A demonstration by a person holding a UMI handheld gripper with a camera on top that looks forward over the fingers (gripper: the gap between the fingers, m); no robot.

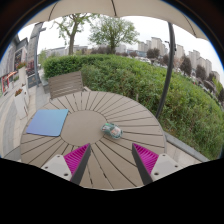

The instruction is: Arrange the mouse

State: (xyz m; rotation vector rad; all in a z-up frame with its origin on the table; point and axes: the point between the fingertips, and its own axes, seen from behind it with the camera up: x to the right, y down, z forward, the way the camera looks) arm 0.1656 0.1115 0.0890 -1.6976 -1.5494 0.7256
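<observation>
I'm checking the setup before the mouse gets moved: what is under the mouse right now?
The mouse rests directly on the slatted round wooden table, ahead of the open claw. The blue mouse pad lies apart, to its left. The slats beneath the mouse are covered.

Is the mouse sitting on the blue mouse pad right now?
No, the mouse rests on the round slatted table, apart from the blue mouse pad, ahead of the open gripper.

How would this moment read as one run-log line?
claw: open, empty | mouse: on round table, ahead of claw | mousepad: left of mouse
</observation>
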